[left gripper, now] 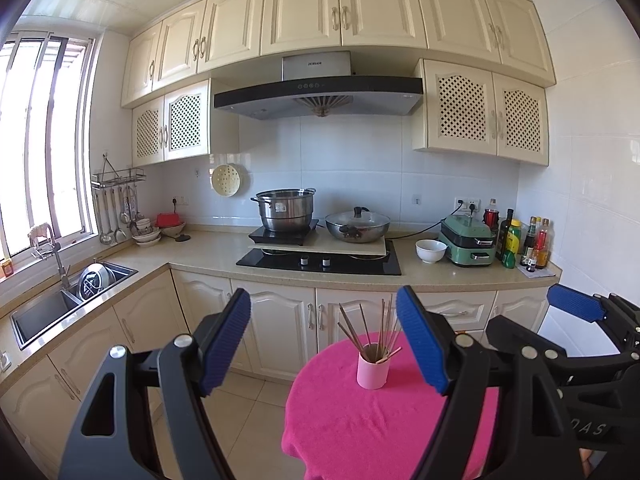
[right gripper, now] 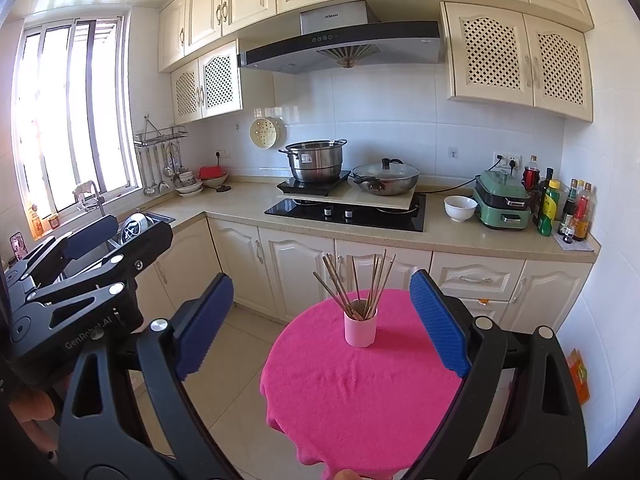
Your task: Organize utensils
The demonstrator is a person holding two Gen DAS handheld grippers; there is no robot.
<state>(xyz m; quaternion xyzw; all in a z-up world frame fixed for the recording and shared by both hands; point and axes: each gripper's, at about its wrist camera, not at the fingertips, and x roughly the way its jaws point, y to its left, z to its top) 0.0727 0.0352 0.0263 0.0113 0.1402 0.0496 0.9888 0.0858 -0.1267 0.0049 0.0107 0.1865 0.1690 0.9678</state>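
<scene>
— Where are the chopsticks (right gripper: 362, 288)?
— Bunched in a small pink cup (right gripper: 360, 330), tips down, tops fanning out at different tilts.
— And the cup?
— Upright on the pink-covered round tabletop (right gripper: 360, 400), toward its far side, nothing else beside it.
— What colour are the sticks?
— Brownish, thin and long.

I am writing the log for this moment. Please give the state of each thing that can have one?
Left claw: open, empty.
Right claw: open, empty.
Cup: upright on the pink table.
Chopsticks: standing in the cup, fanned out.
Wok: lid on.
Cabinet doors: shut.
</scene>
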